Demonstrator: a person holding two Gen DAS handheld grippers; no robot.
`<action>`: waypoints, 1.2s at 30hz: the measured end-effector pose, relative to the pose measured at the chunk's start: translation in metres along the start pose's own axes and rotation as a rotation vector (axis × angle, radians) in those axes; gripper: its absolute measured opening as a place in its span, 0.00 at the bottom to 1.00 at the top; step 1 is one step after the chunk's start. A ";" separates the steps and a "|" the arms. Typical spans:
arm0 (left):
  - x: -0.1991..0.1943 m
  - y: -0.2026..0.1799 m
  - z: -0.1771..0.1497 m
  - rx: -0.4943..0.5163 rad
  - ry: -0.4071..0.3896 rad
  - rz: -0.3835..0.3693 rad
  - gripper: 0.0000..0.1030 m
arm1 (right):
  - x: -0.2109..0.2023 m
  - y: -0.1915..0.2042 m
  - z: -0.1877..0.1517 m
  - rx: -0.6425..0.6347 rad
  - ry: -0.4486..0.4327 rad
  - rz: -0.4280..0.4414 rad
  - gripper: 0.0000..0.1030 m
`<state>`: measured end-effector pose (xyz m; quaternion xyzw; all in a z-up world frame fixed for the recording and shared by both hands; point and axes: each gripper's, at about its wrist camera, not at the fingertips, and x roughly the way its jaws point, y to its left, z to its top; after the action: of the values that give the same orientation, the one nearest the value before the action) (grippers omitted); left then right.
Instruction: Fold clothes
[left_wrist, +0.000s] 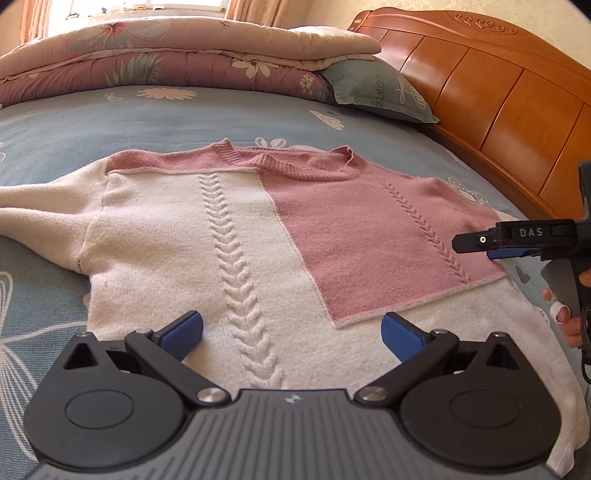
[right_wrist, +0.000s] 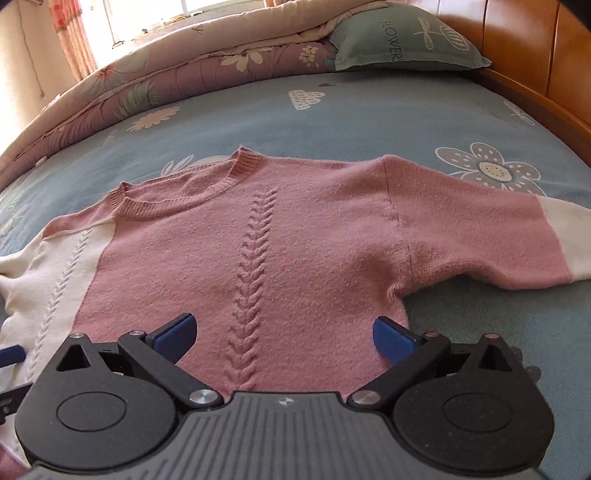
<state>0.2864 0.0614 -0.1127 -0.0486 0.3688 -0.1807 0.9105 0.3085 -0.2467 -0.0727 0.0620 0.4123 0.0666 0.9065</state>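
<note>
Both hand-held grippers hover low over a knit sweater (left_wrist: 207, 240) spread flat on a bed. Left gripper (left_wrist: 291, 334), at the lower middle of its own wrist view, has its blue-padded fingers (left_wrist: 184, 332) spread wide with nothing between them, aimed across the cream half of the sweater with its raised cable braid. Toward the right of that frame lies the pink half, and at the right edge the right gripper (left_wrist: 476, 245) reaches in sideways, level with the sweater's pink shoulder; a hand (left_wrist: 569, 310) grips its handle from below, fingertips curled around it.

Seen from the right wrist, the right gripper (right_wrist: 282, 332) also stands spread apart and empty, pointed along the pink braid toward the ribbed collar (right_wrist: 177, 199). Its right finger (right_wrist: 391, 339) sits over the sweater's side edge below the armpit. One sleeve (right_wrist: 498, 240), pink with a cream cuff, stretches to the right edge over the blue floral bedsheet (right_wrist: 369, 122). Folded quilts (right_wrist: 166, 81) and a green pillow (right_wrist: 402, 40) fill the top.
</note>
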 end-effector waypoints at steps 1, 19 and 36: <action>0.000 0.000 0.000 0.002 0.003 0.002 0.99 | -0.005 0.006 -0.008 -0.018 0.009 0.013 1.00; -0.005 -0.011 -0.007 0.056 0.026 0.061 0.99 | -0.077 0.008 -0.131 -0.057 0.015 -0.132 1.00; -0.029 0.005 -0.003 0.074 0.046 0.056 0.99 | -0.077 0.083 -0.143 -0.261 0.064 -0.040 1.00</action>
<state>0.2665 0.0766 -0.0976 -0.0005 0.3838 -0.1696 0.9077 0.1442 -0.1699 -0.0952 -0.0670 0.4302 0.1038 0.8943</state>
